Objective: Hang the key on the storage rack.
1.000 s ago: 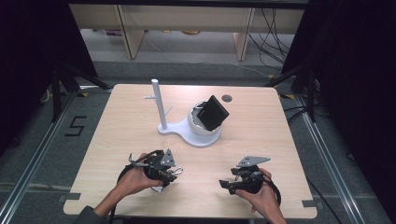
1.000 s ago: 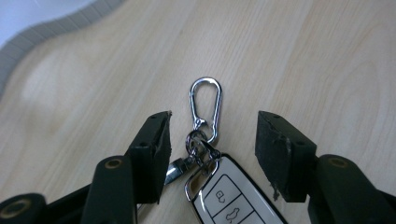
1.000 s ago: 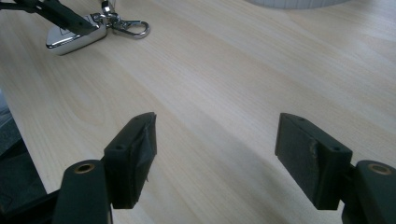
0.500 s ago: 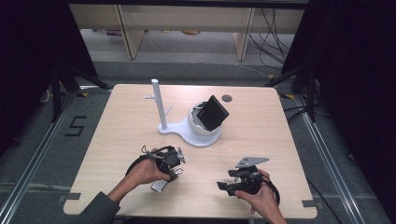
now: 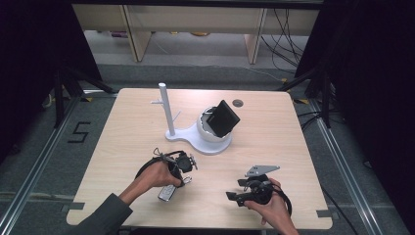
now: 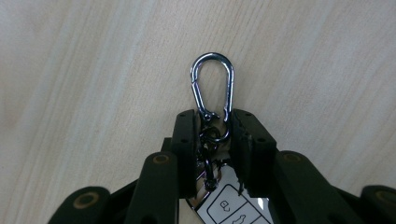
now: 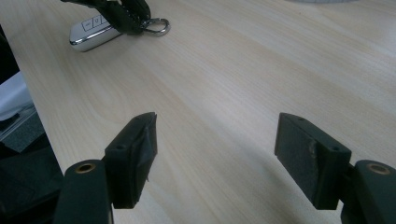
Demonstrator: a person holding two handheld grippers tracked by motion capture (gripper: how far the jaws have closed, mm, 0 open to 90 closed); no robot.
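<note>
The left gripper [image 6: 212, 140] was closed on the key fob's [image 5: 167, 192] ring chain, carabiner [image 6: 212, 84] projecting beyond its jaws. The fob lay near the white stand [image 5: 195, 139], long axis along the jaws. The right gripper [image 7: 217, 163] stood wide open, empty, farther off.

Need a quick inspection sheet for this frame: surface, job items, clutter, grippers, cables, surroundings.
Surface: light wood table, bare around the items.
Job's things: car key fob on a chain with a silver carabiner; white stand with an upright post and a cup holding a tilted black device.
Clutter: small dark disc near the far edge.
Grippers: left gripper shut on the key chain below the carabiner; right gripper open, holding nothing, over bare wood.
Cables: black cable looped at each hand; loose cables on the floor beyond the table.
Surroundings: dark curtains at both sides, shelf legs behind, a "5" floor mark.
</note>
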